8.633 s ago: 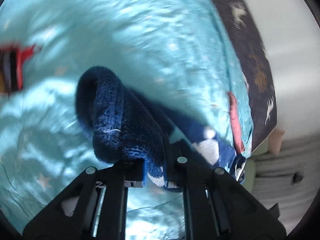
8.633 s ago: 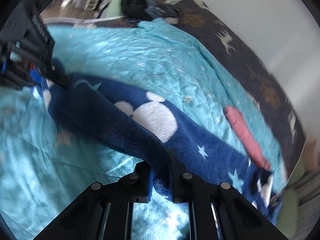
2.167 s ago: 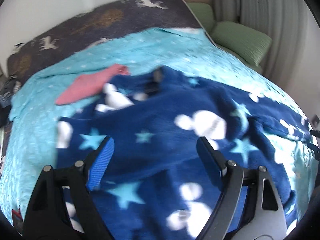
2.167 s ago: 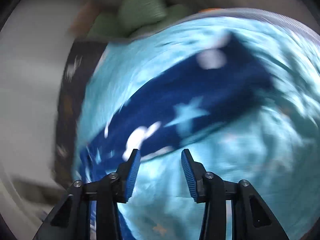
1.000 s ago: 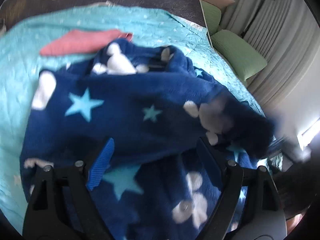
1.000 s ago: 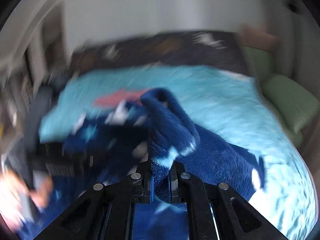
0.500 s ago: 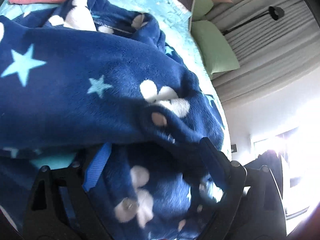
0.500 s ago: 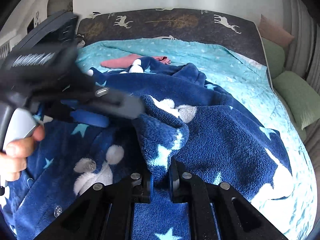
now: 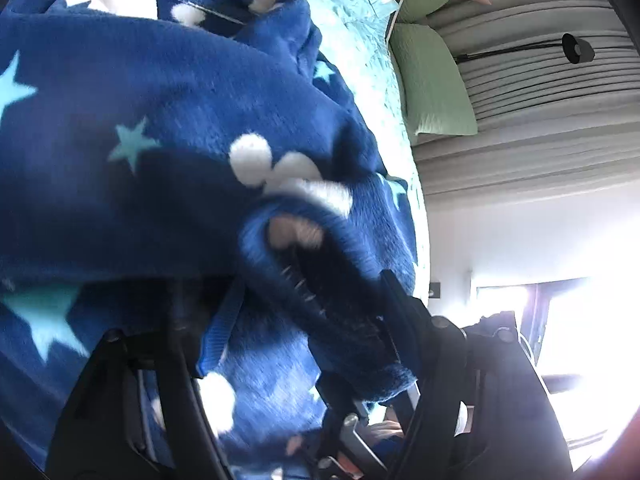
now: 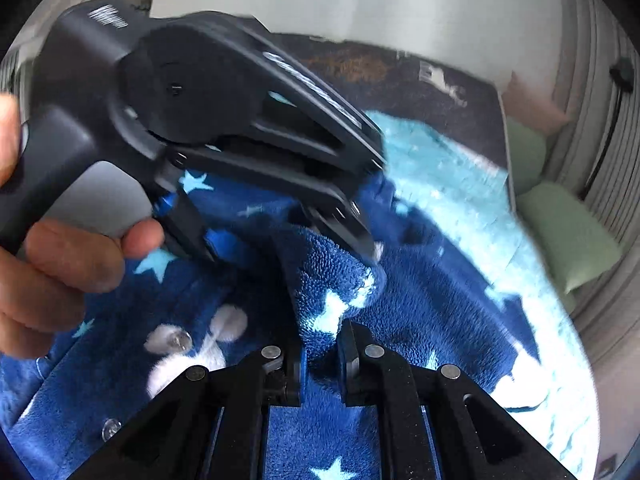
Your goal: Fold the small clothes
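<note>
A dark blue fleece garment with light stars and white blobs lies rumpled on the turquoise bedspread. My right gripper is shut on a raised fold of the garment, which stands up between its fingers. My left gripper, held by a hand, reaches over that same fold from the left. In the left wrist view its jaws are closing with the fleece cuff between them. The cuff lies against the right finger; the blue pad on the left looks just clear of it.
Green pillows lie off the bed's right side below pale curtains and a black wall lamp. A dark blanket with deer covers the bed's far end. A bright window glares at the right.
The left gripper has swung in over the raised fold and its jaws have narrowed around the cuff. The right gripper keeps its grip and has shifted a little.
</note>
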